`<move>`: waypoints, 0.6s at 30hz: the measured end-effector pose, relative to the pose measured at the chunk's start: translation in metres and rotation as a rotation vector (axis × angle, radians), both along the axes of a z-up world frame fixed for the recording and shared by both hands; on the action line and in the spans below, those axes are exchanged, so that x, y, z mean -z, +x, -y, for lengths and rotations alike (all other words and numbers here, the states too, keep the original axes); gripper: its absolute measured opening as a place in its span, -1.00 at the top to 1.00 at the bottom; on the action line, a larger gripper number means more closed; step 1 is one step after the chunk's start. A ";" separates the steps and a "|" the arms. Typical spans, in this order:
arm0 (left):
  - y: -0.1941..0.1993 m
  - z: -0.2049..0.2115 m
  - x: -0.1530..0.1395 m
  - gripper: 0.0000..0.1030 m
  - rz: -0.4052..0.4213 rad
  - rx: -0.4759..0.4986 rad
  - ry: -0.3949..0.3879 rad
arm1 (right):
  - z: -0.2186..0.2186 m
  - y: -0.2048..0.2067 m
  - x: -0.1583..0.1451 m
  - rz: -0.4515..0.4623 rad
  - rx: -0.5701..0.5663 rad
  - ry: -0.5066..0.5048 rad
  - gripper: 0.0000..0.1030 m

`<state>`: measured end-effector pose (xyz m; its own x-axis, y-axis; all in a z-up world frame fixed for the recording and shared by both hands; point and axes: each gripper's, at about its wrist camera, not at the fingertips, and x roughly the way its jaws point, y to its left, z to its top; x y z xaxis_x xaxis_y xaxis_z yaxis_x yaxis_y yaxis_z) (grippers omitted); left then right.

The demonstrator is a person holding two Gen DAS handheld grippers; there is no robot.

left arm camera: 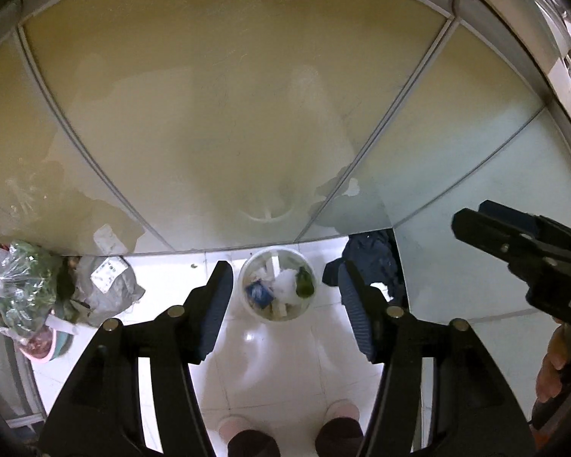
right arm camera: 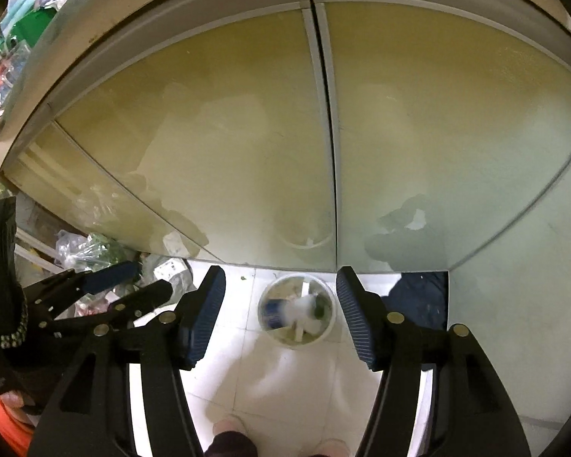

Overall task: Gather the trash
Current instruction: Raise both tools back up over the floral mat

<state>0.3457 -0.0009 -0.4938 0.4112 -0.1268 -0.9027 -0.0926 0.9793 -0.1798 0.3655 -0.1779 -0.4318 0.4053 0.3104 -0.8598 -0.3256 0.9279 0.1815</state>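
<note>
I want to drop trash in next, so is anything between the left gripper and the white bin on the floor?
Nothing visible. The left gripper is open and empty above the white bin, whose mouth is uncovered. The plastic bags lie off to its left and the dark cloth to its right.

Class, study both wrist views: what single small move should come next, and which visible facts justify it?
Probably swing the left gripper toward the bagged litter on the floor left of the bin. Both grippers (right) hang open and empty above the bin, which already holds trash.
</note>
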 end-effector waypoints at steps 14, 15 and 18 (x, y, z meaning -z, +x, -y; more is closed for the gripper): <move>-0.037 -0.039 -0.181 -0.10 0.113 -0.032 0.005 | -0.023 -0.036 -0.146 0.059 0.015 -0.013 -0.10; -0.039 -0.043 -0.193 -0.10 0.127 -0.033 0.008 | -0.026 -0.039 -0.160 0.071 0.015 -0.016 -0.10; -0.050 -0.054 -0.240 -0.10 0.185 -0.032 0.013 | -0.034 -0.053 -0.208 0.123 0.027 -0.016 -0.10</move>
<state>0.2954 0.0530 -0.2535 0.5742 -0.1000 -0.8126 -0.0901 0.9788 -0.1841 0.3121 -0.1437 -0.2236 0.5161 0.2848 -0.8078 -0.3197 0.9390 0.1268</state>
